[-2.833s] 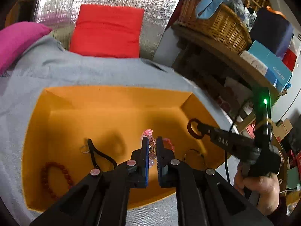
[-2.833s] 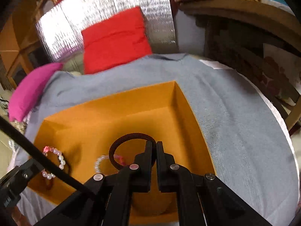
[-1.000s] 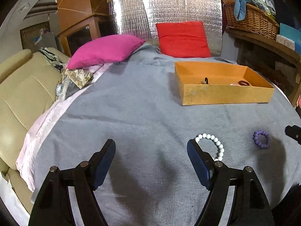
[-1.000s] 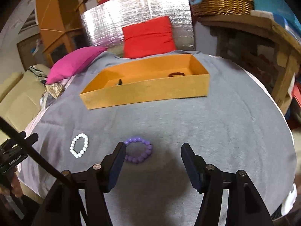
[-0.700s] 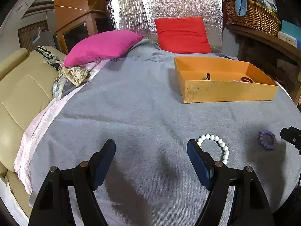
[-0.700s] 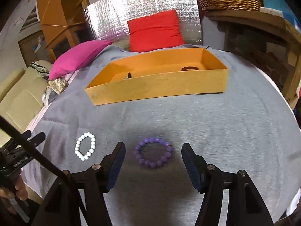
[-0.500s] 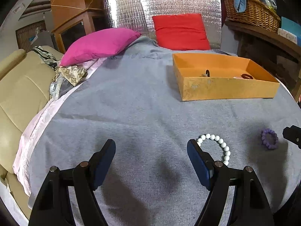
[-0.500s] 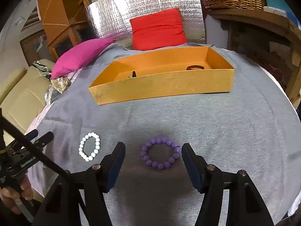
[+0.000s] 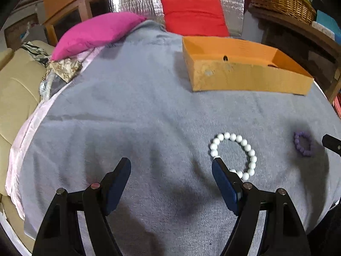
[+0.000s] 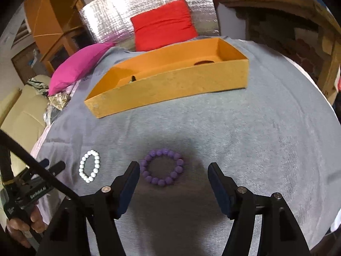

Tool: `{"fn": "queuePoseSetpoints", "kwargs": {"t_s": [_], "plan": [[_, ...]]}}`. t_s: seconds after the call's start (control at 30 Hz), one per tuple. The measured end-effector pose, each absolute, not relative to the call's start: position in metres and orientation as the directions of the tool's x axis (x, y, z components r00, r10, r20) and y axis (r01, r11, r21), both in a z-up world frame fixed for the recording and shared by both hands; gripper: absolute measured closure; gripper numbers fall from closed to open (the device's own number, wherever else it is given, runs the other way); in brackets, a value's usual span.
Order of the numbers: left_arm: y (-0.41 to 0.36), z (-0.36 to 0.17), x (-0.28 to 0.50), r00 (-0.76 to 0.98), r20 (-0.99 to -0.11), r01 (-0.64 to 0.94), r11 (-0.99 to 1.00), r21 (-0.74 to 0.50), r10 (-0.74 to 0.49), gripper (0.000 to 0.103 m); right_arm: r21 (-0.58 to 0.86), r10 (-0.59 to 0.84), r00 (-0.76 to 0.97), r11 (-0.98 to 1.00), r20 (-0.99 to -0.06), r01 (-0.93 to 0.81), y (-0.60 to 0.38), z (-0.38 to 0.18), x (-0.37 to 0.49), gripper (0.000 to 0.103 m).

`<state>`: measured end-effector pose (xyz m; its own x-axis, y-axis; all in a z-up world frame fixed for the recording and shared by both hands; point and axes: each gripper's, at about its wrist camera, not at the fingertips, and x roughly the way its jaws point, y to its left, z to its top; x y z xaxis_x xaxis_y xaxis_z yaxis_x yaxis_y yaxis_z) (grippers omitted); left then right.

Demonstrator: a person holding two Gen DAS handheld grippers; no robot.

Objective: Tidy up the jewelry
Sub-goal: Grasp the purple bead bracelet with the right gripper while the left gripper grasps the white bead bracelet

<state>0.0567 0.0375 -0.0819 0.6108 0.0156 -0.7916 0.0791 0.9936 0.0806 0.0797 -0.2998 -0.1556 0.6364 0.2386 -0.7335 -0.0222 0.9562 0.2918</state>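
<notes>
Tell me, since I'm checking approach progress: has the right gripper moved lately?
Yes. The right gripper has advanced toward the purple beaded bracelet, which now lies between its open fingers.

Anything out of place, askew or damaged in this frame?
Two bracelets lie loose on the gray cloth, outside the orange box: a white bead bracelet and a purple bead bracelet. The box's front wall looks scuffed. Nothing is spilled.

White bead bracelet [image 9: 234,155], purple bead bracelet [image 10: 163,166] flat on cloth.

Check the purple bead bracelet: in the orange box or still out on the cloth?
Out. The purple bead bracelet lies flat on the grey cloth, short of the orange box, ungripped.
</notes>
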Motion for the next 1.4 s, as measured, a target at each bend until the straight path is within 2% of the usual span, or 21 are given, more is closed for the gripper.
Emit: {"fn": "queuePoseSetpoints", "kwargs": {"t_s": [0.43, 0.73, 0.9, 1.0, 1.4], "plan": [[0.012, -0.085, 0.053, 0.606, -0.795, 0.116, 0.987, 0.114, 0.020, 0.024, 0.225, 0.199, 0.571, 0.974, -0.796, -0.025, -0.283, -0.177, 0.093, 0.030], [0.008, -0.086, 0.053, 0.610, -0.791, 0.115, 0.982, 0.151, 0.050, 0.024, 0.114, 0.120, 0.603, 0.992, -0.788, -0.048, -0.259, -0.185, 0.100, 0.027], [0.007, -0.087, 0.053, 0.607, -0.793, 0.115, 0.982, 0.152, 0.051, 0.024, -0.010, 0.031, 0.640, 0.998, -0.768, -0.060, -0.244, -0.187, 0.100, 0.054], [0.005, -0.087, 0.054, 0.608, -0.792, 0.121, 0.981, 0.154, 0.049, 0.024, -0.031, 0.016, 0.648, 0.998, -0.761, -0.060, -0.241, -0.186, 0.100, 0.060], [-0.002, -0.086, 0.053, 0.612, -0.790, 0.135, 0.980, 0.148, 0.035, 0.024, 0.008, -0.003, 0.643, 1.000, -0.766, 0.014, -0.272, -0.182, 0.099, 0.062]]}}
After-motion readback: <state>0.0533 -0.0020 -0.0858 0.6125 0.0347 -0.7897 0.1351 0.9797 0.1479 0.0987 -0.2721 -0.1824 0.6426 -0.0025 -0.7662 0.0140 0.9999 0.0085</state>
